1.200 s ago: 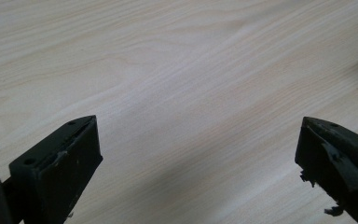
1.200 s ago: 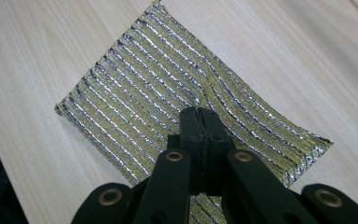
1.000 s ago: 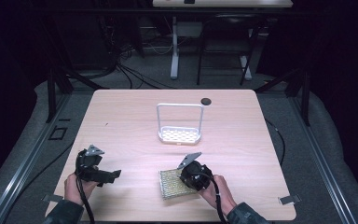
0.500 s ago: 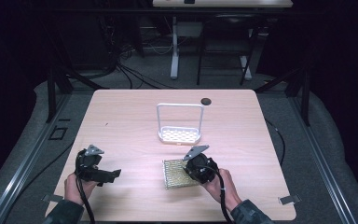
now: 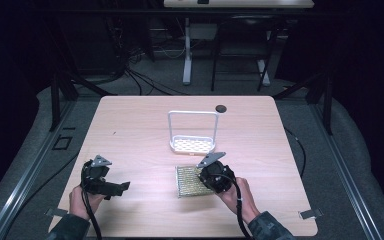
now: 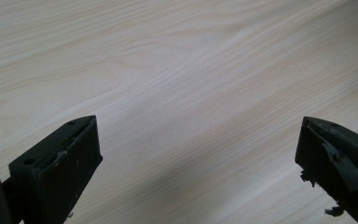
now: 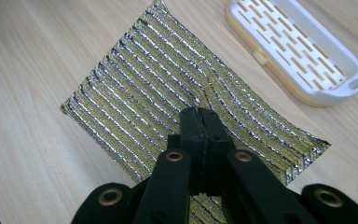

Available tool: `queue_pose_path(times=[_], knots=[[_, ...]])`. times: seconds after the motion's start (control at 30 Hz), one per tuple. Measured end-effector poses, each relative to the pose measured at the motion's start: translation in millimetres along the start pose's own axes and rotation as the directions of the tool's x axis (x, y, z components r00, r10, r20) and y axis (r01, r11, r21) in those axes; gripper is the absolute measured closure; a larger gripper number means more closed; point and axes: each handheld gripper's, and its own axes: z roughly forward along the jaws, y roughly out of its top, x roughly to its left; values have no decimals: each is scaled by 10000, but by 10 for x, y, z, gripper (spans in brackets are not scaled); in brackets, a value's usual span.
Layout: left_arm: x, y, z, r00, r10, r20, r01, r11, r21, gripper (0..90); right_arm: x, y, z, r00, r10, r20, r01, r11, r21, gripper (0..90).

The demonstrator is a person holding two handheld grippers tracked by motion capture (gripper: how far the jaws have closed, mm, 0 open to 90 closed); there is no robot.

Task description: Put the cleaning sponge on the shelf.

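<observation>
A gold-and-silver striped scouring cloth [image 5: 187, 181] [image 7: 154, 70] lies on the wooden table [image 5: 140, 130], in front of a white slotted rack [image 5: 192, 144] [image 7: 293, 51] with a tall wire handle. My right gripper [image 5: 206, 180] [image 7: 199, 114] points down onto the cloth's near right part, jaws pressed together, and the cloth puckers toward their tips. My left gripper [image 5: 121, 187] [image 6: 198, 158] hovers over bare wood at the front left, its jaws wide apart with nothing between them.
A small black round disc [image 5: 221, 108] sits near the table's far edge. Dark floor, cables and table legs surround the table. Bare wood stretches across the left half and the far right.
The right gripper has shifted a little away from the person and up, and the cloth has come with it, turning squarer to the table and closer to the rack. The left gripper has stayed put.
</observation>
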Motion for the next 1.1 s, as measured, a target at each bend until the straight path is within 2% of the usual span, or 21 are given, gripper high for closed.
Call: queue_pose_path(times=[0.63,1.1], knots=[[-4,-3,12,10000,-64,22,64,10000,15,1,-125,91,-1,9991,12,431,-1,9997,-245,900],[-3,-4,9,10000,-50,41,50,10000,-24,1,-228,231,31,9964,57,847,-24,9993,-385,900]])
